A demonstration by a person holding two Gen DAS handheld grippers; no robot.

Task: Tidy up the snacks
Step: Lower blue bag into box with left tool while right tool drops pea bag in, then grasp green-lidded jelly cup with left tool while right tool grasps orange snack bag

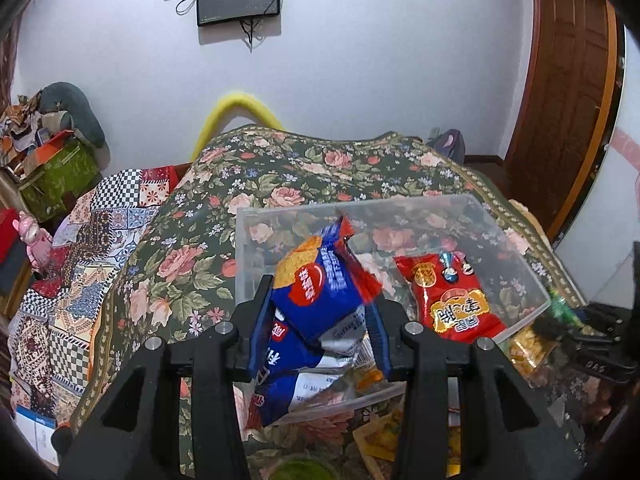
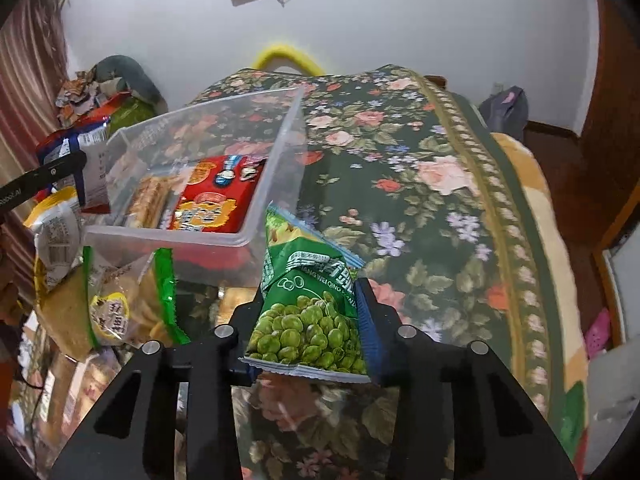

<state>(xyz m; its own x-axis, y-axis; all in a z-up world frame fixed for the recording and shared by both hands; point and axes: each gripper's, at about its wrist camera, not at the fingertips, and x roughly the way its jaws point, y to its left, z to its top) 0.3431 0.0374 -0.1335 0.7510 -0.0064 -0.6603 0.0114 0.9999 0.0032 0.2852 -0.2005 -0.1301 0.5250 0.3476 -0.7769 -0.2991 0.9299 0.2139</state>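
My left gripper (image 1: 320,312) is shut on a blue snack packet (image 1: 320,280), which it holds above the near left part of a clear plastic box (image 1: 360,205). More blue wrapper (image 1: 288,380) hangs or lies beneath it. A red snack packet (image 1: 452,300) lies flat in the box. In the right wrist view my right gripper (image 2: 312,320) is shut on a crumpled green pea packet (image 2: 308,316), just outside the near right corner of the box (image 2: 276,184). The red packet (image 2: 212,200) and a cracker packet (image 2: 148,200) lie inside.
A floral cloth (image 2: 420,168) covers the table. Left of the box lie a clear green-edged snack bag (image 2: 124,304) and a yellow-white packet (image 2: 56,232). Orange-yellow packets (image 1: 528,348) lie near the box's right corner. A wall and a wooden door (image 1: 568,92) stand behind.
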